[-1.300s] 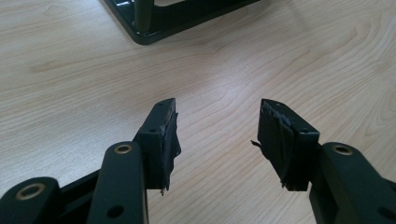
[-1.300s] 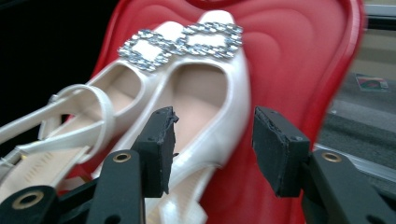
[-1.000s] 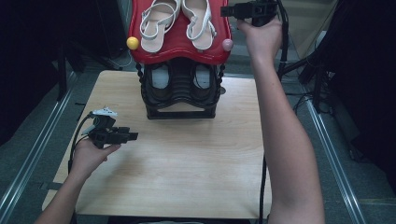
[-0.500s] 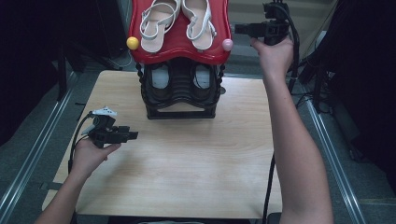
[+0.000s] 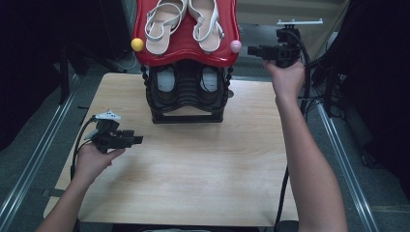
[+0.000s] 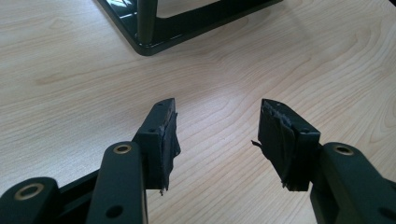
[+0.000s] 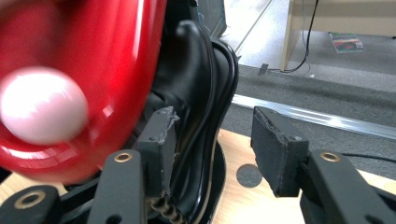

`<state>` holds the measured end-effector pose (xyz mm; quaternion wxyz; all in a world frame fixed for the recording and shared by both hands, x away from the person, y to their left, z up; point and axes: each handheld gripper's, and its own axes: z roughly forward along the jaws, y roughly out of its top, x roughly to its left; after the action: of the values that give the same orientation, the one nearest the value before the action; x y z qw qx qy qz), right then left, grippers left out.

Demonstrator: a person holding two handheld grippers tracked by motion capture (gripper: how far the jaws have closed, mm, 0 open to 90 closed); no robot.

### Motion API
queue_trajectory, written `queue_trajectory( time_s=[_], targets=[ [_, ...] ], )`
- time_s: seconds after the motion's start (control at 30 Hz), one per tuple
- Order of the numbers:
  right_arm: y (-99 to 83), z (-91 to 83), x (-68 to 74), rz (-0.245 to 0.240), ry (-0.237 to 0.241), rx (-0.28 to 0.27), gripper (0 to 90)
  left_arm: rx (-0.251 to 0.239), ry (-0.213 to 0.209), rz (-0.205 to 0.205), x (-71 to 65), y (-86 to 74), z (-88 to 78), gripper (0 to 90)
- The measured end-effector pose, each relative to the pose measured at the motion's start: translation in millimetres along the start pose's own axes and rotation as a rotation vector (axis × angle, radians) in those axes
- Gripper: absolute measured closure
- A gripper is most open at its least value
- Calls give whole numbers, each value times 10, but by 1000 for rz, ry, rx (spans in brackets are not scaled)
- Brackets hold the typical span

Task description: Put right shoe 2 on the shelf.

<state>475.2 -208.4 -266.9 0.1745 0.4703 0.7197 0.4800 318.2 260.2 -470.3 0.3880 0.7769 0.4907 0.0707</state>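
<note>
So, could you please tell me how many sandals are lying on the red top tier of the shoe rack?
2. The left sandal and the right sandal lie side by side on the red tier. Their far ends are cut off by the high view's edge, so more could lie beyond.
</note>
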Motion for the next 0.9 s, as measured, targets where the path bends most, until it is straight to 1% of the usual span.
queue_trajectory(
  time_s=[0.07,0.13,0.27,0.37,0.43,0.6,0.7,0.8,0.9],
  targets=[
    [-105,34,-23,-4,-8,15,514,2,5,10,-5,-4,11,473],
    [-215,61,-50,2,-3,16,514,3,5,18,-9,-5,13,471],
    [-385,88,-99,20,-2,22,516,-9,5,16,-17,-6,11,468],
    [-491,102,-130,35,11,28,514,-19,2,17,-18,-5,3,467],
    [-568,108,-142,36,12,30,515,-20,3,19,-15,-4,-2,465],
    [-803,150,-145,48,20,26,514,-18,-3,3,-1,0,-9,460],
    [-921,180,-132,34,6,35,514,-17,-2,6,0,-2,-8,458],
    [-1037,215,-132,39,12,47,515,-16,1,10,0,-2,-7,458],
    [-1147,243,-105,24,7,56,515,-20,2,14,-2,-4,-9,464]
  ],
)
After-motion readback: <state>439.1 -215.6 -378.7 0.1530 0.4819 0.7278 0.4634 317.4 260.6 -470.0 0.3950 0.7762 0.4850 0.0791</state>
